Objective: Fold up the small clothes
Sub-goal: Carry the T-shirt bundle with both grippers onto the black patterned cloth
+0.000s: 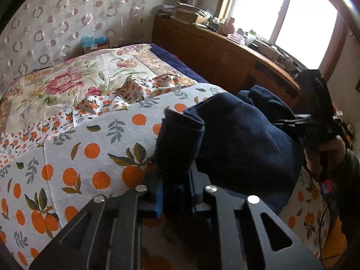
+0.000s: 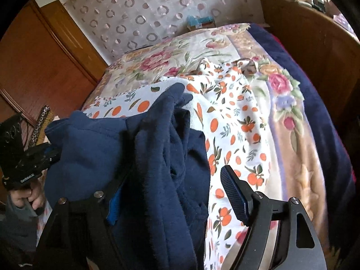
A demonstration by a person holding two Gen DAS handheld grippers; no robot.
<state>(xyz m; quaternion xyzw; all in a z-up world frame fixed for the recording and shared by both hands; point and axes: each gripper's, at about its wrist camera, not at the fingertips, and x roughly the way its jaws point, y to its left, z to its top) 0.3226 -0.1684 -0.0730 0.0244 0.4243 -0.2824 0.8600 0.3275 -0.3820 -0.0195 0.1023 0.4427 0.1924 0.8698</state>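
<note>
A dark navy fleece garment lies bunched on the bed. My left gripper is shut on one folded edge of it, which stands up between the fingers. In the right wrist view the same garment spills across my right gripper, which is open. Its right pad stands clear of the cloth and its left pad is half buried in fleece. The right gripper also shows at the garment's far side, and the left gripper at its left edge, held by a hand.
An orange-print cloth covers the near bed, with a floral quilt beyond. A wooden shelf unit with clutter stands under the window. A blue box sits by the curtain. A wooden wardrobe stands left.
</note>
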